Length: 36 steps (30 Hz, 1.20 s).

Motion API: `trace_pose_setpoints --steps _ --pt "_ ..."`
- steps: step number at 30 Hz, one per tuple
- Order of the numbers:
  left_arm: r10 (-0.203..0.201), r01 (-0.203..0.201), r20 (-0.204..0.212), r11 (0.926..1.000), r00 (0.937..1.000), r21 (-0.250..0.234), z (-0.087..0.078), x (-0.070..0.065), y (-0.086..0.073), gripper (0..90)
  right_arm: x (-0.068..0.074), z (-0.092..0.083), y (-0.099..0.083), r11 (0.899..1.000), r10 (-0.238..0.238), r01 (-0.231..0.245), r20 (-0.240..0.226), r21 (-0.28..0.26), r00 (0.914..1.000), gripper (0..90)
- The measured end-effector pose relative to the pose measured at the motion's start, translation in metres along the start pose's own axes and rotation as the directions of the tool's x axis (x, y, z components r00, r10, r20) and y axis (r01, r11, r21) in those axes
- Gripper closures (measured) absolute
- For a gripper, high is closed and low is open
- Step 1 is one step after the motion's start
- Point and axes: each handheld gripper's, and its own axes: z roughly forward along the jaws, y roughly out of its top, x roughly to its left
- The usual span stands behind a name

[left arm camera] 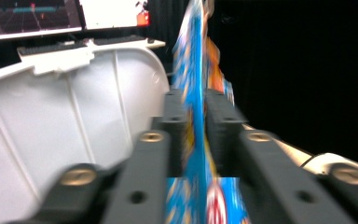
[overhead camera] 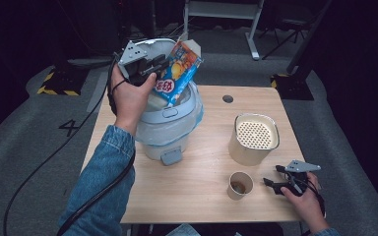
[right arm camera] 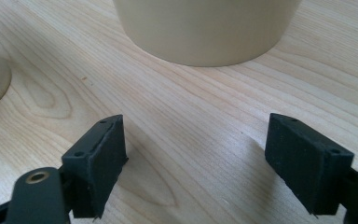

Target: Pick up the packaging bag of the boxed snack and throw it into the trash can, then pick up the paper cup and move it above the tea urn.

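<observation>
A blue and orange snack bag (overhead camera: 181,73) stands tilted with its lower end in the open top of a pale blue and white cooker (overhead camera: 170,123) at the table's back left. My left gripper (overhead camera: 161,65) is raised beside the bag's upper part. In the left gripper view the blurred bag (left arm camera: 196,93) runs between the two jaws, which stand slightly apart around it rather than clamped. My right gripper (overhead camera: 271,186) rests low at the table's front right, open, with bare wood between its fingers (right arm camera: 100,158).
The cooker's white raised lid (left arm camera: 74,116) stands behind the bag. A beige canister with a perforated top (overhead camera: 254,137) and a small paper cup (overhead camera: 240,185) stand beside the right gripper. The wooden table (overhead camera: 197,196) has a round hole (overhead camera: 228,99) at the back.
</observation>
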Motion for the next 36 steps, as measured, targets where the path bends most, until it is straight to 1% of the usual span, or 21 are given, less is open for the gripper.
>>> trace_pose_setpoints --steps 1,3,5,8,9,13,15,18,20,24,26,31,32,34,36 --pt "-0.014 0.014 0.007 0.9998 0.9999 -0.01 -0.002 0.0 0.001 58.4 0.0 0.0 0.0 1.0 0.0 0.0 0.0 0.0 1.0 20.6" --pt "-0.017 0.017 0.005 0.9996 0.9998 -0.025 -0.006 0.001 0.003 55.0 0.0 0.0 0.0 1.0 0.0 0.0 -0.001 0.0 1.0 20.6" --pt "-0.019 0.019 0.008 0.9995 0.9998 -0.025 -0.01 0.001 0.005 51.2 0.0 0.0 0.0 1.0 0.0 0.0 -0.001 0.0 1.0 20.6" --pt "-0.008 0.008 0.018 1.0 0.9998 -0.006 -0.016 -0.001 0.006 48.5 0.0 0.0 0.0 1.0 -0.001 0.001 0.0 -0.001 1.0 20.6" --pt "-0.006 0.005 0.028 0.9999 0.9996 0.01 -0.018 -0.003 0.006 47.4 0.0 0.0 0.0 1.0 0.0 0.0 0.0 0.0 1.0 20.6" --pt "0.016 -0.02 0.081 0.9984 0.9966 0.054 -0.027 -0.01 0.005 44.0 0.0 0.0 0.0 1.0 0.0 0.0 0.0 0.0 1.0 20.6" --pt "0.014 -0.021 0.107 0.9976 0.9941 0.065 -0.032 -0.014 0.004 43.4 0.0 0.0 0.0 1.0 0.0 0.0 -0.001 0.0 1.0 20.6" --pt "0.006 -0.018 0.146 0.9967 0.9893 0.08 -0.04 -0.018 0.002 43.0 0.0 0.0 0.0 1.0 0.0 0.0 -0.001 0.0 1.0 20.6" --pt "0.013 -0.028 0.164 0.9954 0.9864 0.092 -0.046 -0.021 0.0 42.2 0.0 0.0 0.0 1.0 -0.001 0.001 0.001 0.0 1.0 20.6" --pt "0.014 -0.037 0.213 0.9938 0.977 0.105 -0.055 -0.028 -0.005 41.6 0.0 0.0 0.0 1.0 0.0 0.0 -0.001 0.0 1.0 20.6" --pt "0.015 -0.041 0.229 0.9929 0.9732 0.112 -0.06 -0.032 -0.009 41.4 0.0 0.0 0.0 1.0 0.0 0.0 -0.001 0.0 1.0 20.6" --pt "0.016 -0.055 0.278 0.9894 0.9605 0.134 -0.068 -0.042 -0.023 40.4 0.0 0.0 0.0 1.0 0.0 0.0 -0.001 0.0 1.0 20.6" --pt "0.016 -0.056 0.283 0.9893 0.959 0.134 -0.069 -0.044 -0.026 39.6 0.0 0.0 0.0 1.0 0.0 0.0 0.0 0.0 1.0 20.6" --pt "0.018 -0.064 0.297 0.9871 0.9547 0.146 -0.072 -0.048 -0.033 39.4 0.0 0.0 0.0 1.0 0.0 0.0 -0.001 0.0 1.0 20.6" --pt "0.012 -0.063 0.315 0.9862 0.9489 0.153 -0.074 -0.051 -0.042 39.3 0.0 0.0 0.0 1.0 0.0 0.0 0.0 0.001 1.0 20.6"
